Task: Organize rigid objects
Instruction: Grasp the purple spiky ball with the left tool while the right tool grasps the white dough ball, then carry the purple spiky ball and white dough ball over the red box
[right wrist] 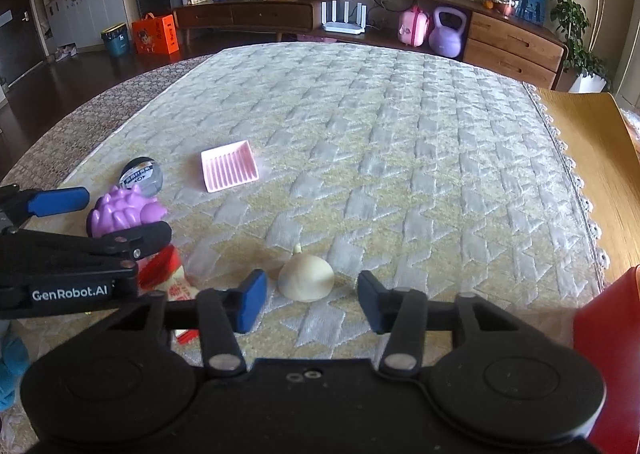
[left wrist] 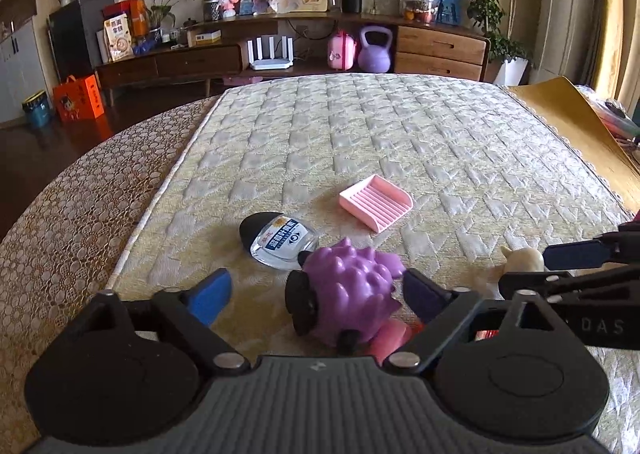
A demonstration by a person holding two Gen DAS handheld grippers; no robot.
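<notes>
A purple spiky toy [left wrist: 352, 286] with black wheels lies on the quilted mattress [left wrist: 380, 134] between the fingers of my open left gripper [left wrist: 320, 294]; the fingers do not touch it. It also shows in the right wrist view [right wrist: 122, 210]. A cream garlic-shaped object [right wrist: 306, 278] sits between the fingers of my open right gripper [right wrist: 312, 304]; it shows at the right of the left wrist view [left wrist: 522, 260]. A clear bottle with a black cap [left wrist: 280, 240] lies just beyond the toy. A pink ridged soap dish [left wrist: 376, 202] lies farther out.
A red and white packet [right wrist: 164, 270] lies under the left gripper arm. A red object [right wrist: 608, 354] stands at the near right. A yellow mat [right wrist: 592, 158] covers the table right of the mattress. A wooden sideboard [left wrist: 320, 50] runs along the far wall.
</notes>
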